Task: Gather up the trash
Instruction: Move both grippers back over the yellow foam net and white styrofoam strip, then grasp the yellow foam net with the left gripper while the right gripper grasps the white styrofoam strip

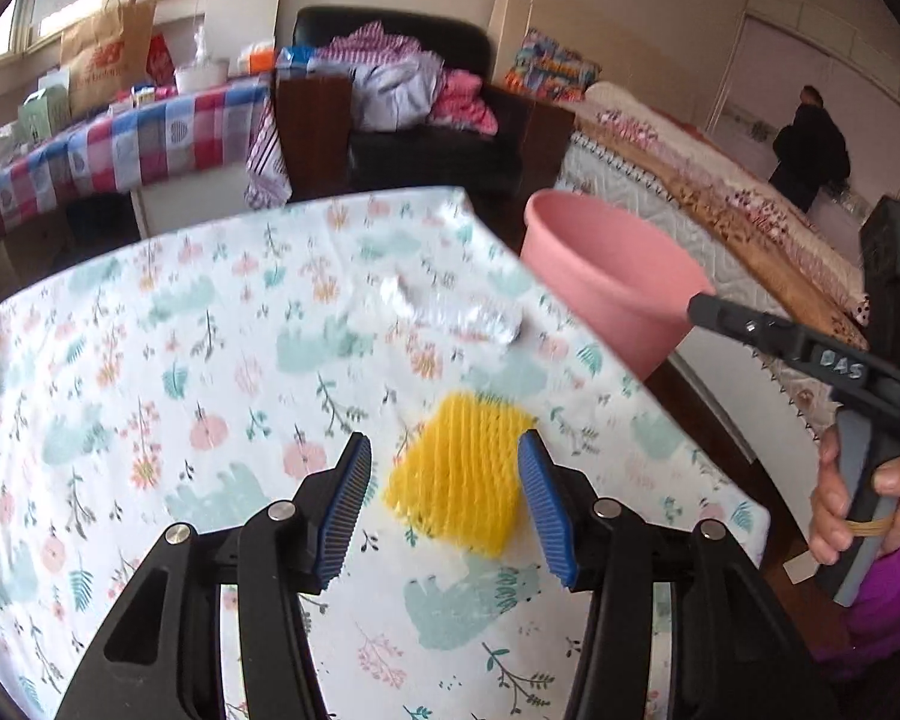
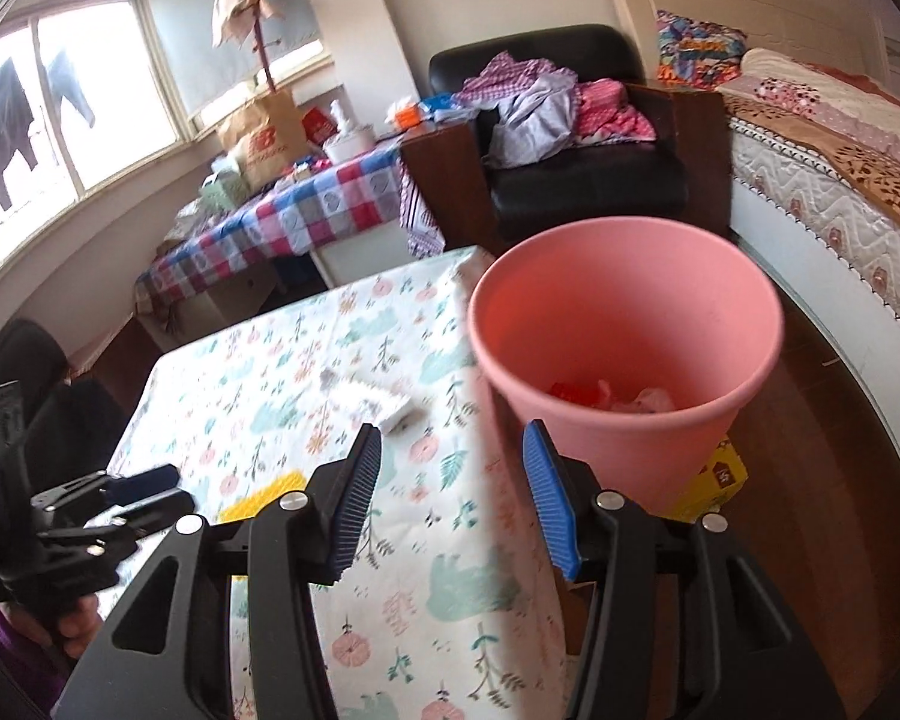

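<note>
A yellow foam fruit net (image 1: 462,480) lies on the floral tablecloth (image 1: 150,360), near the table's right edge. My left gripper (image 1: 445,438) hangs open just over it, one blue pad on either side and neither pressing. Farther along the table lies a crumpled clear wrapper (image 1: 450,312). A pink bin (image 2: 624,324) stands beside the table's right edge, with red and white scraps (image 2: 612,396) at its bottom. My right gripper (image 2: 450,432) is open and empty, over the table edge next to the bin. The net (image 2: 264,495) and wrapper (image 2: 378,402) also appear in its view.
A yellow box (image 2: 714,480) lies on the floor by the bin. A black armchair (image 2: 570,180) piled with clothes, a checked-cloth table (image 2: 306,210) and a bed (image 2: 840,180) stand behind. A person (image 1: 810,144) stands far right by a door.
</note>
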Demonstrator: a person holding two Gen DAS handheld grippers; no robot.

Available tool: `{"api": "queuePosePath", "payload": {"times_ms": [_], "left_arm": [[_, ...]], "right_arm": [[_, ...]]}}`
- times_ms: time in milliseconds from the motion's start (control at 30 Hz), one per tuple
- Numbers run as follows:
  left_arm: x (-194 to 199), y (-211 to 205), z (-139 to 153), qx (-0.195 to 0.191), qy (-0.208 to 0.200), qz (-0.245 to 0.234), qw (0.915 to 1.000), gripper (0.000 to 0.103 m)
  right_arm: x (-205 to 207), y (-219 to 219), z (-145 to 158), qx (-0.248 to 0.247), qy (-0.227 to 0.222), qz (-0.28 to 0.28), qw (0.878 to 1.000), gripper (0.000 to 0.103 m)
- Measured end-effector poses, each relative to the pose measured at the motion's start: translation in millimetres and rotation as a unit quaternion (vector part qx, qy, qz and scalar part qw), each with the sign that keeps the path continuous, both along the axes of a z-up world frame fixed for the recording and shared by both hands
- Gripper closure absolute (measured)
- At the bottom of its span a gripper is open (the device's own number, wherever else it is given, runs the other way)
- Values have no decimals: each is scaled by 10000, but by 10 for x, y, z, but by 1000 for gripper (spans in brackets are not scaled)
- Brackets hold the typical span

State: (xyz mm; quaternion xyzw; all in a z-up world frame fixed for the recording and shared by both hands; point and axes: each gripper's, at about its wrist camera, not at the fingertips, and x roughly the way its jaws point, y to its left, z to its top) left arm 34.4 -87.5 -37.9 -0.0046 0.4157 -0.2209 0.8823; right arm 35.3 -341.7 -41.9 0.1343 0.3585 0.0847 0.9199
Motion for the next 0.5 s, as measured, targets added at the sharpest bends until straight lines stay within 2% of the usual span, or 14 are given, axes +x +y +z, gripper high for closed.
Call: {"api": "queuePosePath", "payload": {"times_ms": [200,333,367,400,467,500], "left_arm": [[118,-118,-269,249,311,77,9992,53],[116,-135,-347,139,426,-23,9990,55],[111,-142,-356,124,430,-51,9990,61],[87,-137,-375,117,403,-89,9991,75],[79,-126,-391,165,382,-103,9991,92],[62,-103,-395,139,340,-87,9993,95]], "right_arm": [[16,174,23,-129,53,182,9997,53],[55,237,-9,-190,138,246,9994,53],[69,250,-20,-193,160,261,9993,53],[85,270,-30,-198,182,283,9992,53],[134,327,-51,-227,227,359,9988,53],[157,365,-63,-254,247,399,9986,53]]}}
